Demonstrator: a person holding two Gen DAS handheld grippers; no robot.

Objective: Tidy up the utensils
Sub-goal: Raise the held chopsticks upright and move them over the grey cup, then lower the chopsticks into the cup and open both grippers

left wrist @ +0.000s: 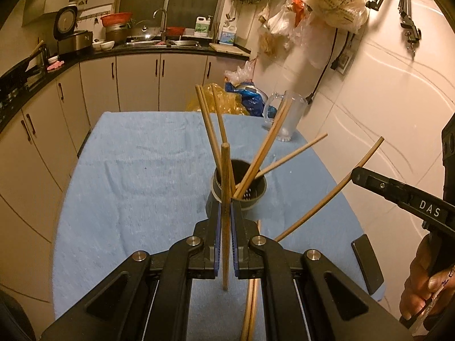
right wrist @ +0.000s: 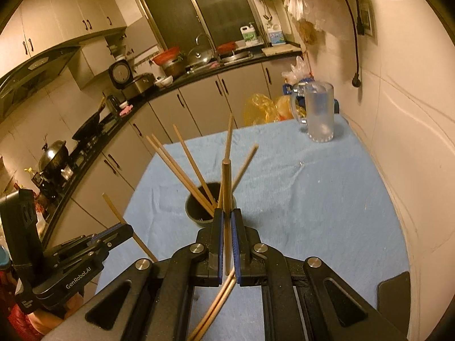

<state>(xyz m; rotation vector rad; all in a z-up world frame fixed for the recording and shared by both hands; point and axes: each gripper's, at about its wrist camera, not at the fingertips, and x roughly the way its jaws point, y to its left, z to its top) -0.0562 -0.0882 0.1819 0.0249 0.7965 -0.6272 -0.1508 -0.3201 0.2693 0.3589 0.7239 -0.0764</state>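
A blue cloth [left wrist: 128, 170] covers the table, running broad and bare on the left up to its far edge, while its right edge runs close along the wall. A clear glass mug [right wrist: 317, 110] stands at the far right corner. Near the middle sits a dark round holder [left wrist: 247, 190] with several chopsticks [left wrist: 209, 125] fanned out of it. The left gripper [left wrist: 225, 210] is clamped tight on one upright chopstick [left wrist: 225, 199] just before the holder; the right gripper [right wrist: 226, 218] likewise pinches a single chopstick [right wrist: 226, 199]. Two more chopsticks [right wrist: 216, 309] lie on the cloth beneath.
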